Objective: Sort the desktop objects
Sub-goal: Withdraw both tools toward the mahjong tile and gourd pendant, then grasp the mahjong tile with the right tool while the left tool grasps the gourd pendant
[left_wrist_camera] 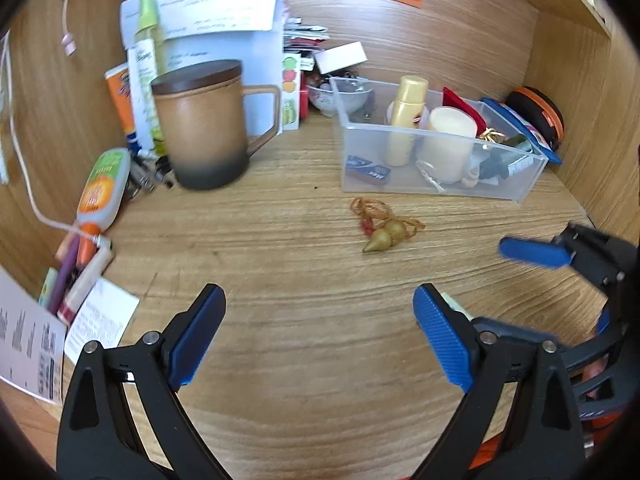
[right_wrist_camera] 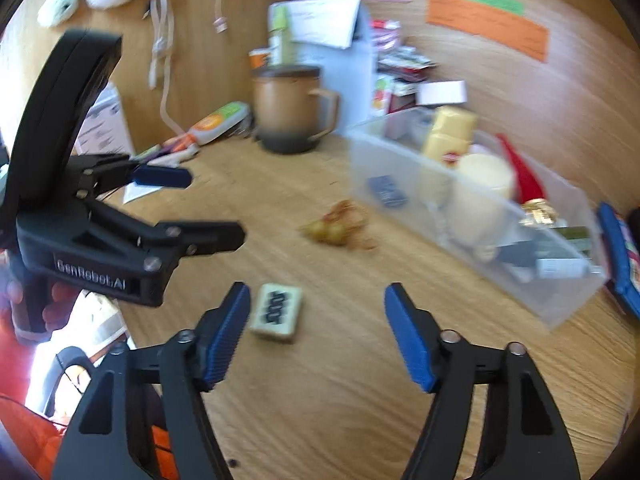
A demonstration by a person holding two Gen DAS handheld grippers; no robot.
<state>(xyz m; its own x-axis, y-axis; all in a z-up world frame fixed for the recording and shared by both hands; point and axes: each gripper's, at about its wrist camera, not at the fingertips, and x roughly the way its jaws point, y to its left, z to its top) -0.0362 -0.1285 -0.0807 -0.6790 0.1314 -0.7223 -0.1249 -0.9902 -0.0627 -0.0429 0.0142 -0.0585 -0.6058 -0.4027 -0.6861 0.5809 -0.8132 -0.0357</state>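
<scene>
- At the desk's [left_wrist_camera: 304, 320] left edge lay one orange-and-green tube [left_wrist_camera: 102, 188] amid a small heap of pens and papers – too jumbled to count.
- One brown lidded mug [left_wrist_camera: 204, 124] stood toward the back left corner, handle turned to the right, with one tall green-capped bottle [left_wrist_camera: 148, 40] behind it.
- The left gripper [left_wrist_camera: 320, 332] hung over bare wood near the front edge with its two blue pads spread wide, nothing between them.
- One gourd-shaped gold charm [left_wrist_camera: 384, 236] on a reddish cord lay loose mid-desk, just in front of the bin and apart from both grippers.
- One cream tile with dark markings [right_wrist_camera: 276, 314] lay flat near the front edge, just beside the inner face of the right gripper's left pad; whether it touched could not be told.
- The right gripper [right_wrist_camera: 316, 332] stood partly open, gripping nothing – the tile sat at the left side of its gap.
- One clear plastic bin [left_wrist_camera: 440, 184] stood at the back right, holding one yellow bottle [left_wrist_camera: 406, 120], one cream candle [left_wrist_camera: 448, 144] and smaller items too blurred to count.
- One black-and-orange round case [left_wrist_camera: 538, 114] sat in the back right corner.
</scene>
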